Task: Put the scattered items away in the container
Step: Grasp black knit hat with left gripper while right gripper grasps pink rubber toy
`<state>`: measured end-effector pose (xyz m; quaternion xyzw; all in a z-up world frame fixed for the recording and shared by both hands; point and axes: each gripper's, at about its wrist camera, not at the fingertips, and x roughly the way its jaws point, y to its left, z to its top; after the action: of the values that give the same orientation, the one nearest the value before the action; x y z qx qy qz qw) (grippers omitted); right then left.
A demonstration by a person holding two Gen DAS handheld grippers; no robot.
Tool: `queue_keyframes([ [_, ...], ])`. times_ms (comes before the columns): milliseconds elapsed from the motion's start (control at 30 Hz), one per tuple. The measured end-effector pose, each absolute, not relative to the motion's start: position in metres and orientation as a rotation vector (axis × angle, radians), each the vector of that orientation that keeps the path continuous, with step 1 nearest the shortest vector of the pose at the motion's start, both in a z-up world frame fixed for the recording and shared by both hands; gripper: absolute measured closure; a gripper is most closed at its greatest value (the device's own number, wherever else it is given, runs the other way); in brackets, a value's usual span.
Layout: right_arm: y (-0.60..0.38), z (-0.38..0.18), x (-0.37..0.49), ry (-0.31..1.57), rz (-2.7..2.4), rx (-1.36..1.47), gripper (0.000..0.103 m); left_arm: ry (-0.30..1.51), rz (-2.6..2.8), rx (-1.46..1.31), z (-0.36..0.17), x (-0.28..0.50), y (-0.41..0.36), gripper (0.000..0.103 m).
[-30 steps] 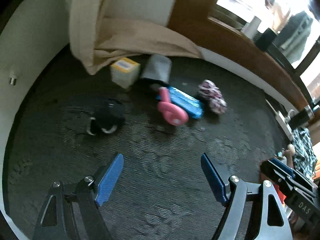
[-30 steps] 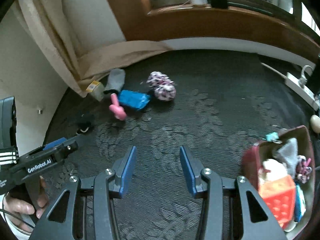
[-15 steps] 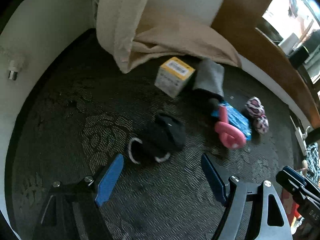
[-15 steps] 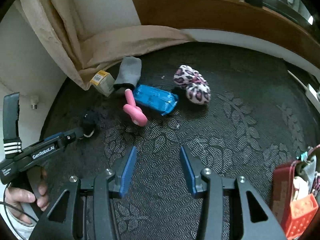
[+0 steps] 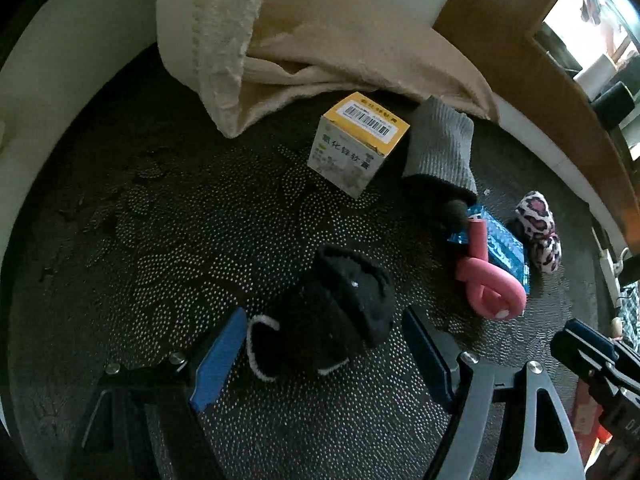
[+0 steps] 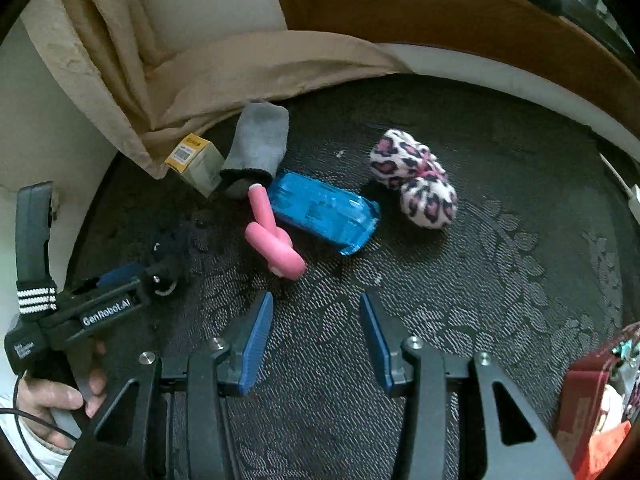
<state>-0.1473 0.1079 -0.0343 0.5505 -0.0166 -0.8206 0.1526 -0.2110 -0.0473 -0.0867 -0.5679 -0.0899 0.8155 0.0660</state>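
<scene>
Six loose items lie on the dark patterned carpet [image 6: 460, 288], all toward the far left near the beige curtain [image 6: 256, 64]. One black sock [image 5: 336, 312] with white trim, knitted and crumpled, sits nearest. One box [image 5: 358, 144] is cardboard, squarish, yellow-topped with a barcode. One grey sock [image 6: 260, 140] is ribbed, with a dark cuff, just right of the box. One pink foam tube [image 6: 272, 236] is twisted into a loop, its far end resting against one blue packet [image 6: 324, 212] — glossy, crinkled, flat. One leopard-print fuzzy piece [image 6: 416, 180], white, pink and black, is bunched in two lobes, right of the packet and apart from it.

The left hand-held gripper [image 5: 320, 348] has its blue-padded fingers spread wide, one on each side of the black sock; whether the pads touch it cannot be told. The right hand-held gripper [image 6: 316, 336] is open at a middling width over bare carpet, holding nothing, just near of the pink tube.

The container [image 6: 588, 396] — red, soft-sided, already holding several things — sits at the near right edge, well apart from the scattered items. A hand [image 6: 60, 400] grips the left tool's handle.
</scene>
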Motion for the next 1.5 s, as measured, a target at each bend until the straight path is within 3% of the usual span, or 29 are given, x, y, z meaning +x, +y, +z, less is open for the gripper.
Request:
queue_keyframes([
  [67,0.103,-0.038,-0.152,-0.044,-2.343,1.58,0.054,-0.275,2.444,-1.726,-0.091,-0.214,-0.047,0.024],
  [100,0.101,-0.04,-0.154,-0.042,-2.338,1.581,0.054,-0.268,2.439,-1.732,-0.093,-0.215,-0.046,0.033],
  [200,0.095,-0.046,-0.161,-0.035,-2.321,1.582,0.054,-0.268,2.424,-1.719,-0.093,-0.217,-0.044,0.042],
  [400,0.08,-0.056,-0.173,-0.021,-2.283,1.579,0.054,-0.297,2.412,-1.706,-0.089,-0.218,-0.042,0.051],
  [567,0.068,-0.066,-0.182,-0.003,-2.244,1.588,0.055,-0.294,2.427,-1.682,-0.081,-0.218,-0.04,0.052],
  [733,0.064,-0.077,-0.186,0.023,-2.223,1.627,0.075,-0.261,2.455,-1.665,-0.073,-0.217,-0.034,0.052],
  [1500,0.117,-0.013,-0.137,-0.06,-2.339,1.489,0.077,-0.179,2.471,-1.563,-0.019,-0.173,0.004,0.052],
])
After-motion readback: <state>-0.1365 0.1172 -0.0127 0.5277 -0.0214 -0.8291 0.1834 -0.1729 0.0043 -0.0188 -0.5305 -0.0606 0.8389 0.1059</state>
